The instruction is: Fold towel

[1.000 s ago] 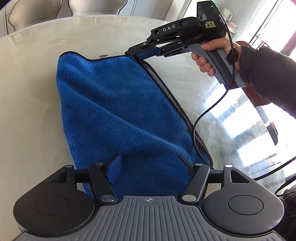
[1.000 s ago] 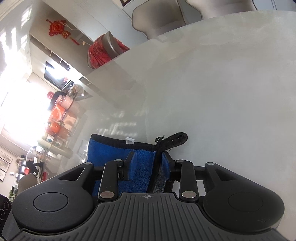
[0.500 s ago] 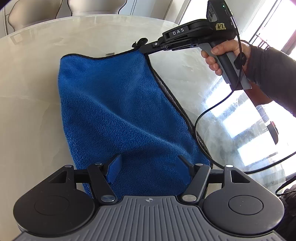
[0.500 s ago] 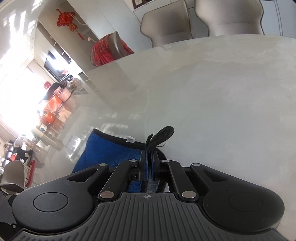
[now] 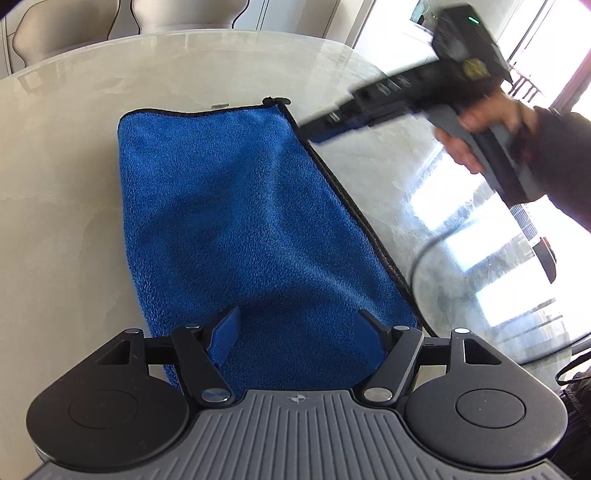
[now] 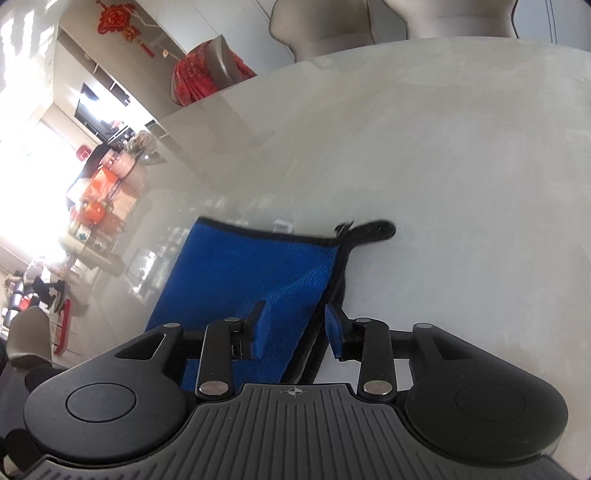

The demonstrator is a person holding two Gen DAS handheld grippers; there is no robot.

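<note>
A blue towel (image 5: 229, 214) with black trim lies folded on the pale table (image 5: 55, 184). My left gripper (image 5: 297, 317) hangs open over the towel's near end, its jaws spreading a little wider, the pads touching nothing. My right gripper (image 5: 314, 134), blurred and held by a hand (image 5: 476, 125), sits just right of the towel's far right corner. In the right wrist view its jaws (image 6: 295, 308) are opening above the towel (image 6: 258, 266), whose right edge runs beneath the gap without being pinched. The black hanging loop (image 6: 369, 232) lies flat on the table (image 6: 443, 166).
Upholstered chairs (image 5: 74, 18) stand behind the table's far edge, seen too in the right wrist view (image 6: 332, 22). The right gripper's black cable (image 5: 424, 258) curves over the glossy table to the right of the towel. A dark sleeve reaches in from the right.
The right gripper carried the towel's far right corner outward, pinched shut on it, then let go and pulled back to the right. The corner now lies flat. My left gripper stayed put.
</note>
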